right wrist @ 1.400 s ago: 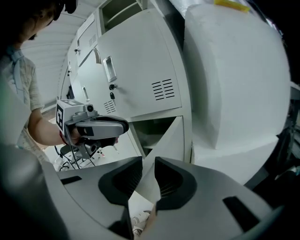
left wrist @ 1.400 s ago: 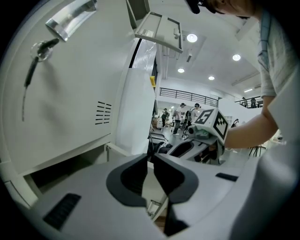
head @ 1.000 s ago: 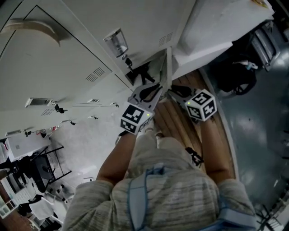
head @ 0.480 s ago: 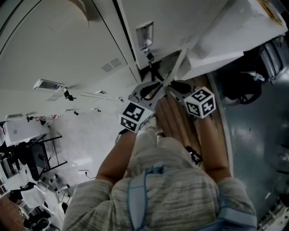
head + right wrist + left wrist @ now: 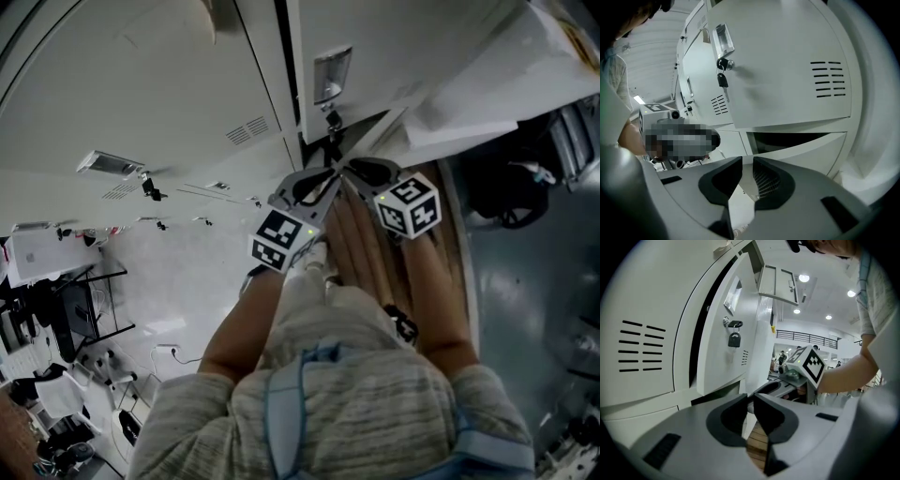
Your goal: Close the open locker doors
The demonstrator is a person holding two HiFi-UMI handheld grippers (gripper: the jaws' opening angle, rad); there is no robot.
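Glossy grey floor, wooden slat platform, round ceiling lights overhead.

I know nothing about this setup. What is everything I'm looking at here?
Lockers: one bank, white, along the wall ahead.
Locker door: one, white, vent slots, ajar, just ahead of the grippers.
Key: one, black head, hanging from that door's lock.
Upper door: one, white, swung open, higher up.
Wooden slats: brown, beneath the grippers.
Floor: grey, at the right.
Left gripper: one, grey, black-and-white marker cube, jaws nearly together, empty.
Right gripper: one, grey, same cube, jaws nearly together, empty.
Person's top: one, striped grey, bottom of head view.
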